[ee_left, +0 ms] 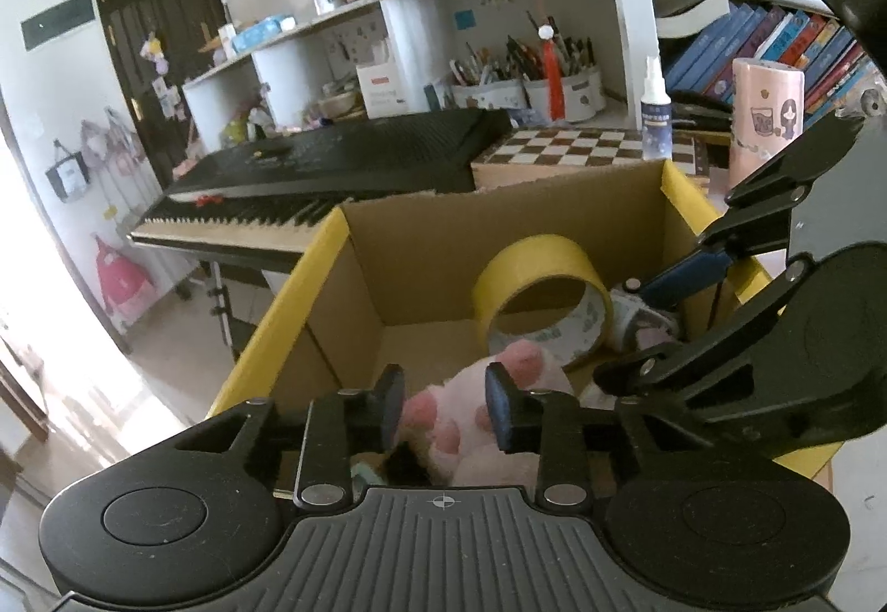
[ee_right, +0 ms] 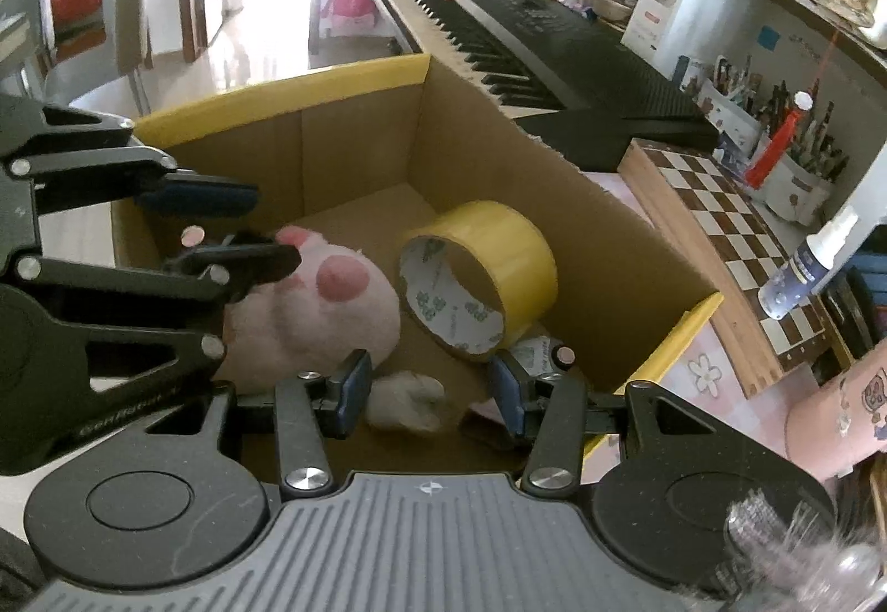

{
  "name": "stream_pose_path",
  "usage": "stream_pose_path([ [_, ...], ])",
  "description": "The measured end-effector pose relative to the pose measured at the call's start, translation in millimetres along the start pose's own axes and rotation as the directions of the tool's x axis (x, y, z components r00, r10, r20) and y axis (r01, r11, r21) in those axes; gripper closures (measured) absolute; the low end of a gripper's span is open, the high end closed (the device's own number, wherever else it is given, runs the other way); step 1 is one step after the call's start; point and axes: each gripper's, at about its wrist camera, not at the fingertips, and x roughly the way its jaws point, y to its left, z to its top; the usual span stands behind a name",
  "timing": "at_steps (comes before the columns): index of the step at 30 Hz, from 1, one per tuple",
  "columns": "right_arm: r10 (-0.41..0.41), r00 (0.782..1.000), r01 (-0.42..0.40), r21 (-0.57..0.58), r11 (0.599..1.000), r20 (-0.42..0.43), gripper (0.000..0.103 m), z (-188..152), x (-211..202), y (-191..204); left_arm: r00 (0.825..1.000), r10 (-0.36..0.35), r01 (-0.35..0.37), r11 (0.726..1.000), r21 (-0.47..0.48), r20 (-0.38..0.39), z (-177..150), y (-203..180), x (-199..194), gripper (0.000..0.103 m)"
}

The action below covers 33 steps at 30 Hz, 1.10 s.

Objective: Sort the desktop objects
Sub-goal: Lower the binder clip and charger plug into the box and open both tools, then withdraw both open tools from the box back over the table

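A cardboard box (ee_left: pixel 427 251) with yellow rim edges holds a roll of yellow tape (ee_left: pixel 540 299) and a pink plush paw (ee_left: pixel 477 418). My left gripper (ee_left: pixel 446 412) is over the box with its jaws on either side of the paw, a small gap showing. In the right wrist view the box (ee_right: pixel 355 152), the tape (ee_right: pixel 488 274) and the paw (ee_right: pixel 316 318) show again, with the left gripper (ee_right: pixel 244 229) above the paw. My right gripper (ee_right: pixel 429 393) is open over the box's near corner, above a small white plush item (ee_right: pixel 407 401).
A black keyboard piano (ee_left: pixel 343 168) stands behind the box. A chessboard (ee_left: pixel 576 149), a spray bottle (ee_left: pixel 654 113) and a pink cylinder (ee_left: pixel 762 124) sit to the right. Pen cups (ee_left: pixel 560 85) and books (ee_left: pixel 776 46) fill the shelves.
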Motion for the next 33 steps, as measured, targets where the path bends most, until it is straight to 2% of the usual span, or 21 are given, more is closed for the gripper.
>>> stream_pose_path([
  [2,-0.012,1.0,0.012,0.01,1.0,0.018,0.058,0,-5,-1,1.0,0.013,-0.013,1.0,-0.014,0.02,1,1,-6,0.063],
  [4,-0.028,0.999,0.027,0.027,0.999,0.039,0.057,0,-12,-1,0.998,0.034,-0.032,0.998,-0.045,0.05,3,5,-14,0.05],
  [7,-0.061,0.995,0.056,0.061,0.997,0.078,0.053,-1,-25,-3,0.995,0.046,-0.038,0.995,-0.09,0.089,5,12,-25,0.038],
  [11,-0.1,0.987,0.084,0.126,0.988,0.127,0.053,-3,-44,-4,0.991,0.055,-0.041,0.993,-0.11,0.119,6,18,-37,0.035],
  [14,-0.145,0.976,0.117,0.171,0.978,0.16,0.051,-7,-59,0,0.988,0.065,-0.048,0.991,-0.122,0.14,4,22,-46,0.024],
  [23,-0.243,0.95,0.178,0.301,0.937,0.195,0.045,-25,-98,19,0.985,0.066,-0.042,0.988,-0.146,0.16,-7,36,-69,0.014],
  [26,-0.286,0.937,0.197,0.368,0.908,0.203,0.038,-33,-109,26,0.985,0.068,-0.046,0.989,-0.142,0.157,-14,37,-76,0.011],
  [30,-0.345,0.915,0.221,0.454,0.863,0.21,0.037,-46,-124,43,0.987,0.055,-0.034,0.99,-0.136,0.153,-25,39,-87,0.008],
  [33,-0.368,0.907,0.228,0.494,0.839,0.206,0.036,-55,-131,54,0.988,0.044,-0.026,0.992,-0.125,0.146,-34,41,-96,0.008],
])
